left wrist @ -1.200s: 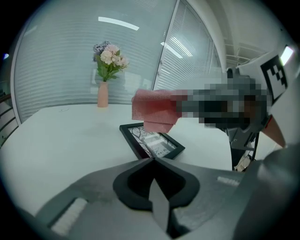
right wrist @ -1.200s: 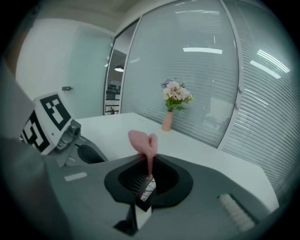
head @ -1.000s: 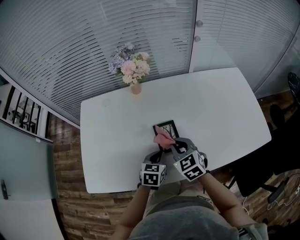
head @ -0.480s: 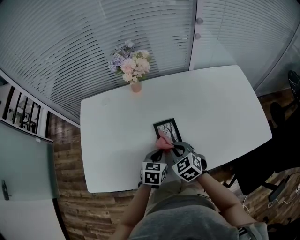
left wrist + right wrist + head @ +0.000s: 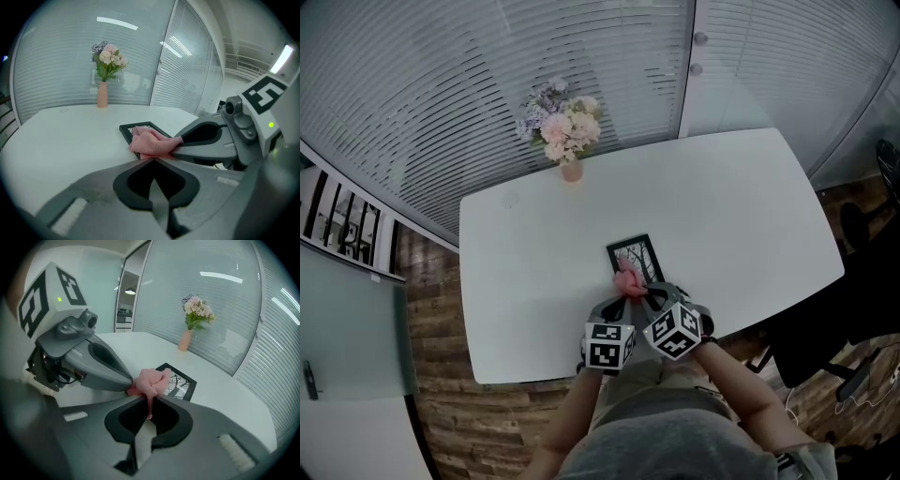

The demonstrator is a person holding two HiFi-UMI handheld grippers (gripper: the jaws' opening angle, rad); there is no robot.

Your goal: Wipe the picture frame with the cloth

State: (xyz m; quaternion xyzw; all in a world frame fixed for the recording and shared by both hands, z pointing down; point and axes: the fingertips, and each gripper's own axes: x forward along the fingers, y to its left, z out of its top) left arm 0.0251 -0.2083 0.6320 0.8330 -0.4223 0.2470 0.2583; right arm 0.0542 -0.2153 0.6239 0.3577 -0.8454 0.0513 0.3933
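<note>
A black picture frame (image 5: 636, 253) lies flat on the white table (image 5: 731, 206), near its front edge. A bunched pink cloth (image 5: 627, 279) rests on the frame's near end. My right gripper (image 5: 638, 292) is shut on the cloth (image 5: 152, 379), and a strip of it hangs down between the jaws. The frame's far half (image 5: 182, 382) shows bare beyond the cloth. My left gripper (image 5: 617, 303) is shut, its tip (image 5: 152, 158) sitting at the frame's near corner (image 5: 127, 131), just under the cloth (image 5: 152, 143). The two grippers' tips nearly touch.
A vase of flowers (image 5: 565, 133) stands at the table's far edge, well beyond the frame. Glass walls with blinds run behind the table. A dark office chair (image 5: 862, 300) stands off the table's right end. The table's front edge runs just below the grippers.
The right gripper has drawn the cloth a little toward me along the frame, baring more of the picture. The left gripper has hardly moved.
</note>
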